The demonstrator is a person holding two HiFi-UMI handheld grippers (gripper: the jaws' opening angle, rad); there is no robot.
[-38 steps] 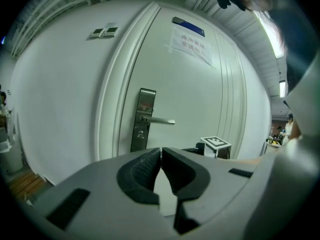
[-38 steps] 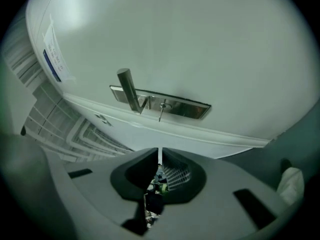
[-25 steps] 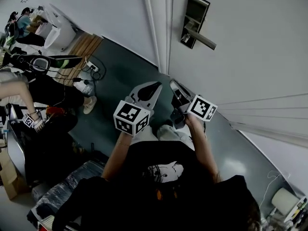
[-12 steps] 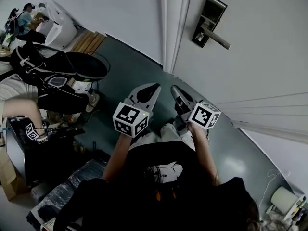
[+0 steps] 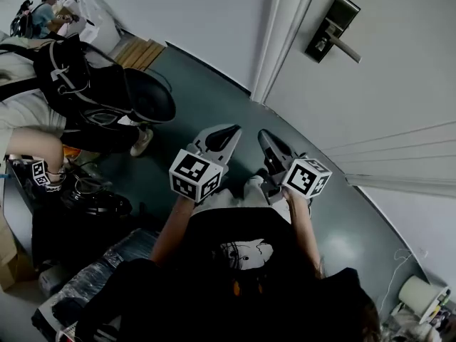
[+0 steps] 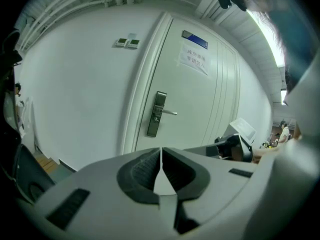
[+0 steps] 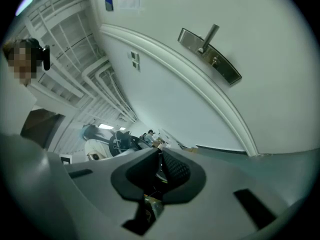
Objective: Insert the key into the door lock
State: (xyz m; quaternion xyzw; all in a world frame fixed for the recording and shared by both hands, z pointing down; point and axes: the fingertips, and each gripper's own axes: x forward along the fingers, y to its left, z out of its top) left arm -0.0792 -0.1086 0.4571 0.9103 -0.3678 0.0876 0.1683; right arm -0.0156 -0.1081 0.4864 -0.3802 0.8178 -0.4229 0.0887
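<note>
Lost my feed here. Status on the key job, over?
Grippers: left tongs shut, empty; right tongs shut on key. Target: door lock ahead, not yet reached. Nothing seen in between.

The door lock (image 5: 332,29) is sliding toward the upper right of the head view and showing smaller, with the door frame (image 5: 274,45) drifting right alongside it. The left gripper (image 5: 229,131) and right gripper (image 5: 265,137) are edging slightly rightward in that view. At the left, a bystander carrying what looks like a black backpack (image 5: 78,73) is coming further into view, covering the floor cables. The wooden boards (image 5: 139,52) are shifting up toward the top edge.
</note>
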